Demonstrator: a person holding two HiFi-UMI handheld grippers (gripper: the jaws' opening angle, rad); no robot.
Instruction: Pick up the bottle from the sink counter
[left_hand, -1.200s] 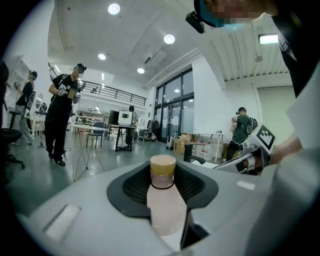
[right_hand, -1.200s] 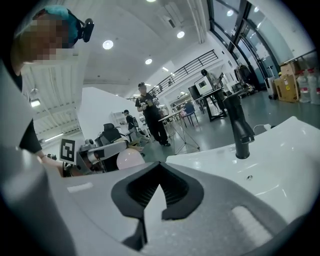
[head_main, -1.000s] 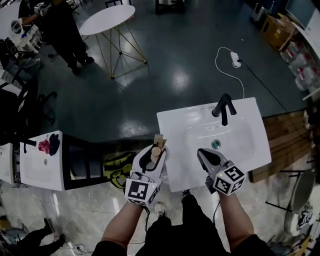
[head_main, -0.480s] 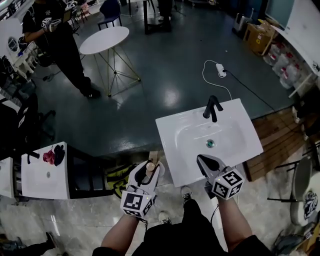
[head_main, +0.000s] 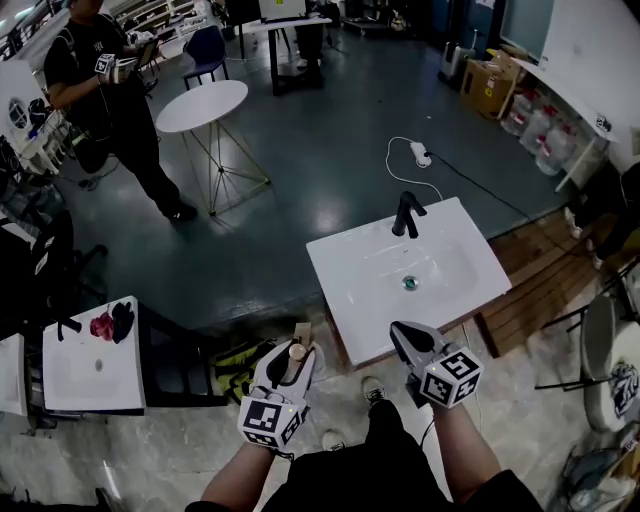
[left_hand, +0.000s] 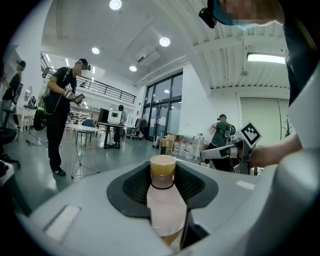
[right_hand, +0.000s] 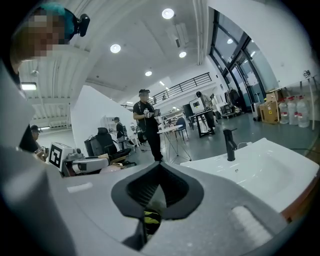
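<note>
1. Though clamped between the jaws of the left hand-held gripper (head_main: 288, 362), bottle (head_main: 294, 356) only partly seen: base and lower body sunk behind the gripper's body in both the head view and the left gripper view; no label legible.
2. Tan flat item (head_main: 302, 331) just beyond bottle: too small to identify. Both forearms cut off by lower edge of head view.
3. Bottle: pale pinkish-beige body, tapering shoulder, dark ring at neck, round tan-brown cap. Upright along the jaws, pads pressed on either side.
4. Location of bottle: off the white sink table (head_main: 350, 270), left of its near corner and apart from it, above the floor near a yellow-and-black bag (head_main: 232, 358).
5. Right hand-held gripper (head_main: 404, 336): jaws closed tip to tip, nothing between; at near edge of table.
6. Against a second ago: bottle then close against table's near left corner, now clear of it; both grippers drawn back; table and black tap (head_main: 405, 214) higher in frame; grip on bottle unchanged.
</note>
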